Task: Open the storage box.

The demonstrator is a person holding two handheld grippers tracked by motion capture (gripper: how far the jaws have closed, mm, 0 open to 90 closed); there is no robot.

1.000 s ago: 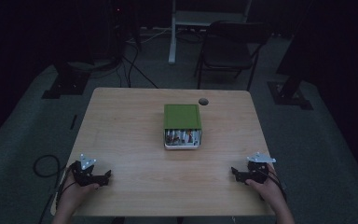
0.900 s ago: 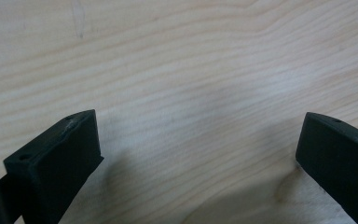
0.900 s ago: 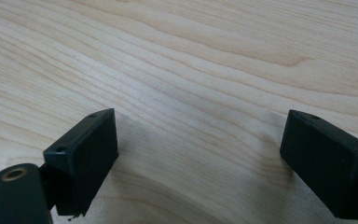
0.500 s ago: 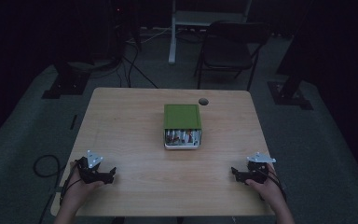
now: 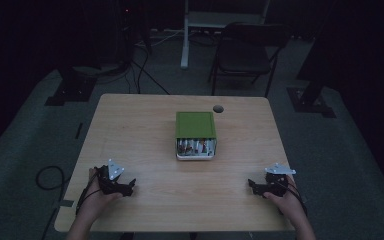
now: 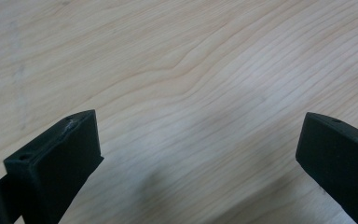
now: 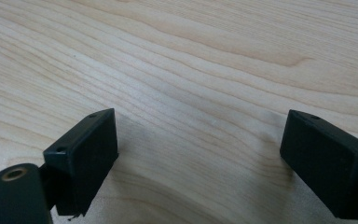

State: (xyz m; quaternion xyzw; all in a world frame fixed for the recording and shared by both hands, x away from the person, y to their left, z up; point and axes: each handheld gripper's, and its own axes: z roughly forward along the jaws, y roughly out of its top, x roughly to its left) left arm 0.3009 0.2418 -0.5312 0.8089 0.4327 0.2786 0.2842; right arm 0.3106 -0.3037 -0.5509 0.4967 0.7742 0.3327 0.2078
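A green box (image 5: 195,125) sits at the middle of the wooden table (image 5: 140,130); its open near end shows a white tray with several small upright items (image 5: 196,147). My left gripper (image 5: 130,186) rests near the table's front left, pointing right, well short of the box. In the left gripper view it (image 6: 196,158) stands open over bare wood. My right gripper (image 5: 251,184) lies near the front right, pointing left. Seen in the right gripper view, it (image 7: 200,158) is also open, with nothing between the jaws.
A round cable hole (image 5: 218,108) is in the table just behind the box. Beyond the far edge stands a dark folding chair (image 5: 245,50). Cables (image 5: 45,175) and stand bases (image 5: 70,92) lie on the dim floor around the table.
My left gripper has slid to the right along the front of the table. The right gripper and the box have stayed put.
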